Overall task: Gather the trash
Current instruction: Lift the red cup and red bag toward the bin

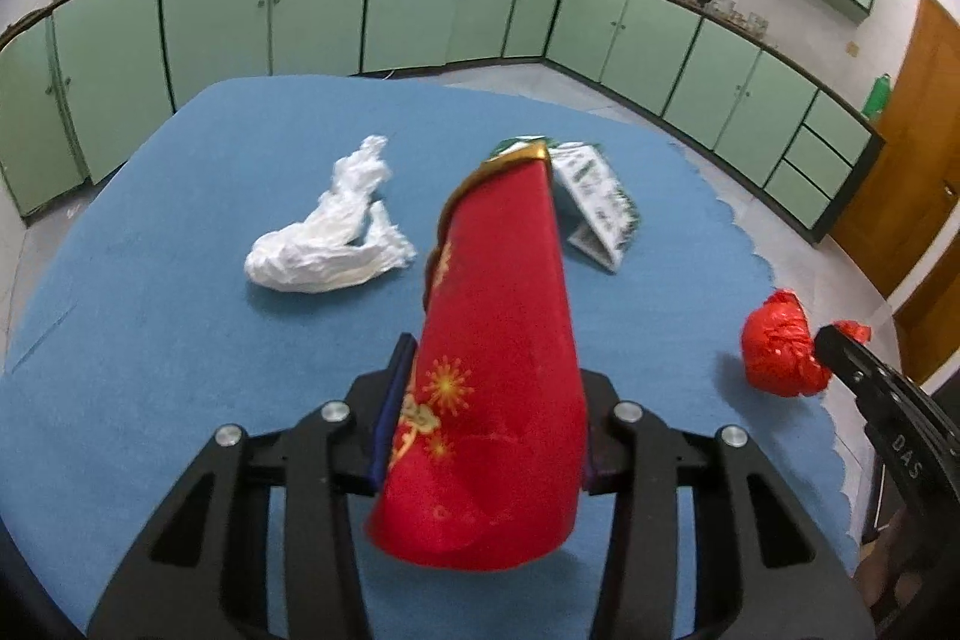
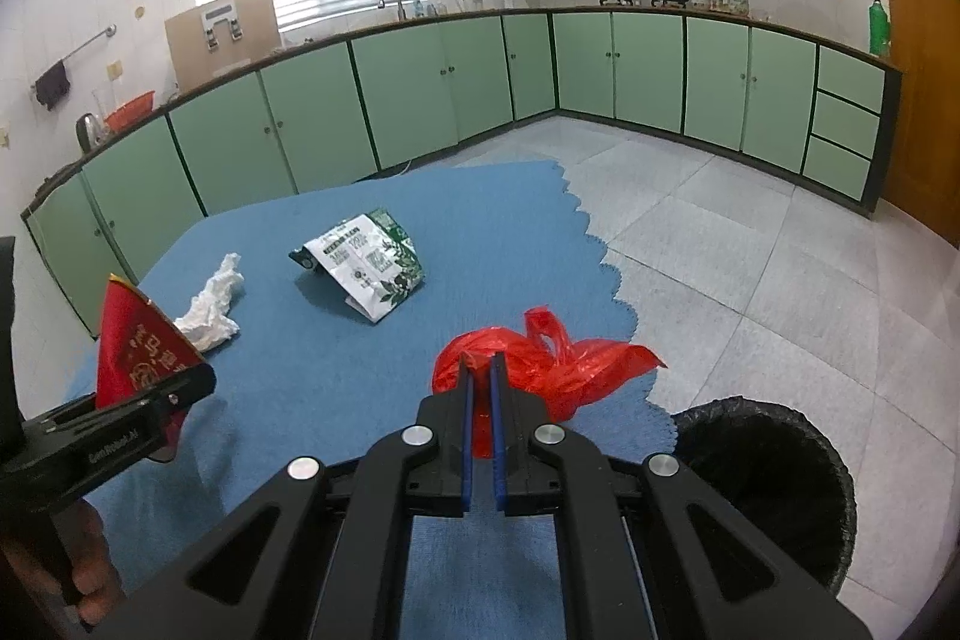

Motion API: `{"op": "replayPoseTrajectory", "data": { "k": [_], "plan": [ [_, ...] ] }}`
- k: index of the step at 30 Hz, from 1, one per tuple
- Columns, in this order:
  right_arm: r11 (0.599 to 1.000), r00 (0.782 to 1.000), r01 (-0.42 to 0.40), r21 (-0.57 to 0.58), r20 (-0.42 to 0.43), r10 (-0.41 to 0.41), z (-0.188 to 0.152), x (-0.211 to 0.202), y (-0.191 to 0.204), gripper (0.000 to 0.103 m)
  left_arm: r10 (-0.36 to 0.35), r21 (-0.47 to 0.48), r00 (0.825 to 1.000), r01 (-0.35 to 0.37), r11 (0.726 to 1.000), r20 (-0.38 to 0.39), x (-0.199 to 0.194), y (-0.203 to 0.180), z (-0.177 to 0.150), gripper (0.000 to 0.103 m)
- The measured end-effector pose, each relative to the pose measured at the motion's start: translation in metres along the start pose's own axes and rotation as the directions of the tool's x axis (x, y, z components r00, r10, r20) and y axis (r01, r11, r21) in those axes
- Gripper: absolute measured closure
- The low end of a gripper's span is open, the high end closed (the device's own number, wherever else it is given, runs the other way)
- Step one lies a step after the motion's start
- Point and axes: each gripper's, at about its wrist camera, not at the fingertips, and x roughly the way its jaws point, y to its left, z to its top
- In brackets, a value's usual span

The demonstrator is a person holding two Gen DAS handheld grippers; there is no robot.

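Observation:
My left gripper (image 1: 492,400) is shut on a red packet with gold print (image 1: 504,328), held off the blue tablecloth (image 1: 180,340); the same packet (image 2: 135,346) shows at the left of the right wrist view. My right gripper (image 2: 480,361) is shut on a crumpled red plastic bag (image 2: 558,364) near the table's right edge, and that bag (image 1: 777,346) also appears at the right of the left wrist view. A white crumpled plastic bag (image 1: 330,238) and a green-and-white food pouch (image 1: 594,202) lie on the cloth beyond.
A round bin with a black liner (image 2: 768,490) stands on the tiled floor just right of the table. Green kitchen cabinets (image 2: 420,94) run along the far walls. A wooden door (image 2: 918,70) is at the right.

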Motion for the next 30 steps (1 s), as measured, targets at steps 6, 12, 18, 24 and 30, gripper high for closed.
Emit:
{"op": "replayPoseTrajectory", "data": {
  "k": [6,12,18,24,30],
  "plan": [
    [1.000,1.000,0.008,0.016,0.030,-0.008,0.005,-0.019,-0.008,0.098,-0.048,0.046,0.999,0.047,0.998,0.016,-0.014,-0.023,-0.002,0.061],
    [0.999,0.998,0.031,0.029,0.059,-0.032,0.009,-0.039,-0.020,0.098,-0.080,0.098,0.996,0.076,0.992,0.037,-0.022,-0.056,0.000,0.061],
    [0.996,0.994,0.067,0.053,0.083,-0.072,0.011,-0.061,-0.041,0.098,-0.106,0.180,0.993,0.096,0.979,0.046,-0.025,-0.092,-0.002,0.061],
    [0.990,0.989,0.115,0.087,0.087,-0.122,0.007,-0.079,-0.069,0.098,-0.154,0.228,0.988,0.145,0.963,0.025,-0.023,-0.130,-0.010,0.061],
    [0.979,0.981,0.163,0.125,0.088,-0.175,0.000,-0.098,-0.102,0.098,-0.197,0.267,0.980,0.189,0.945,0.002,-0.019,-0.166,-0.025,0.061]
  ]
}}
